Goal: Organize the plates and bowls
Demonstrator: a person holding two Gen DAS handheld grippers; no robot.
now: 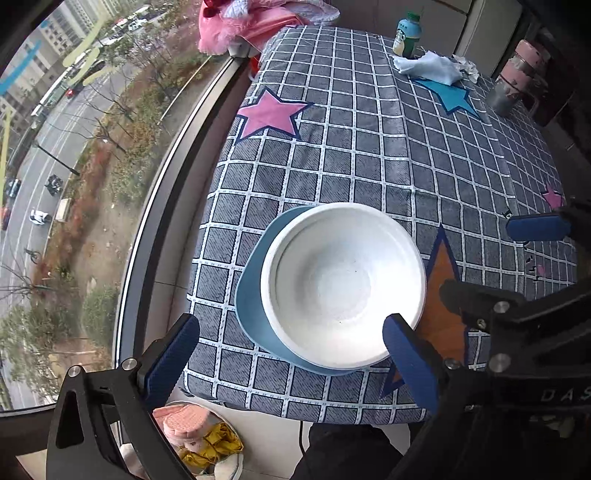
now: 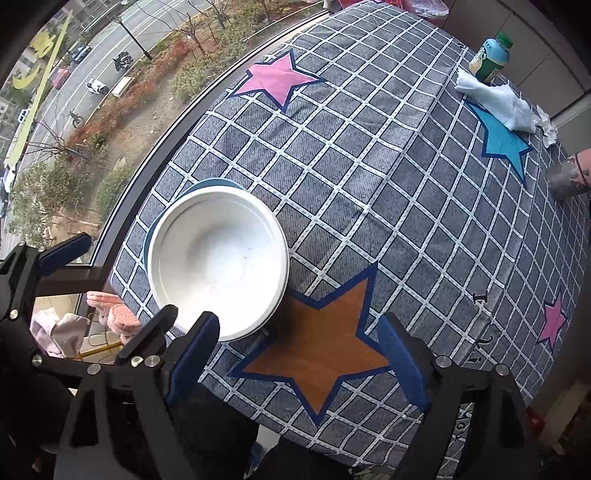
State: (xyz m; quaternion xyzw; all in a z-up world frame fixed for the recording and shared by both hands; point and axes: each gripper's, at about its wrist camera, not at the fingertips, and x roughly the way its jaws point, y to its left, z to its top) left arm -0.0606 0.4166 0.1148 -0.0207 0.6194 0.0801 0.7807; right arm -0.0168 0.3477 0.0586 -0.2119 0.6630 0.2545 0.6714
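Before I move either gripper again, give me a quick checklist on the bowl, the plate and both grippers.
1. White bowl sits on blue plate: ok.
2. Bowl centred on plate: not ok, offset toward the orange star.
3. Left gripper open, holding nothing: ok.
4. Right gripper open, holding nothing: ok.
5. Plate fully on the tablecloth: ok, though near its front edge.
6. Bowl empty: ok.

One white bowl (image 1: pixel 345 284), one blue plate (image 1: pixel 253 291), one bottle (image 1: pixel 408 35).
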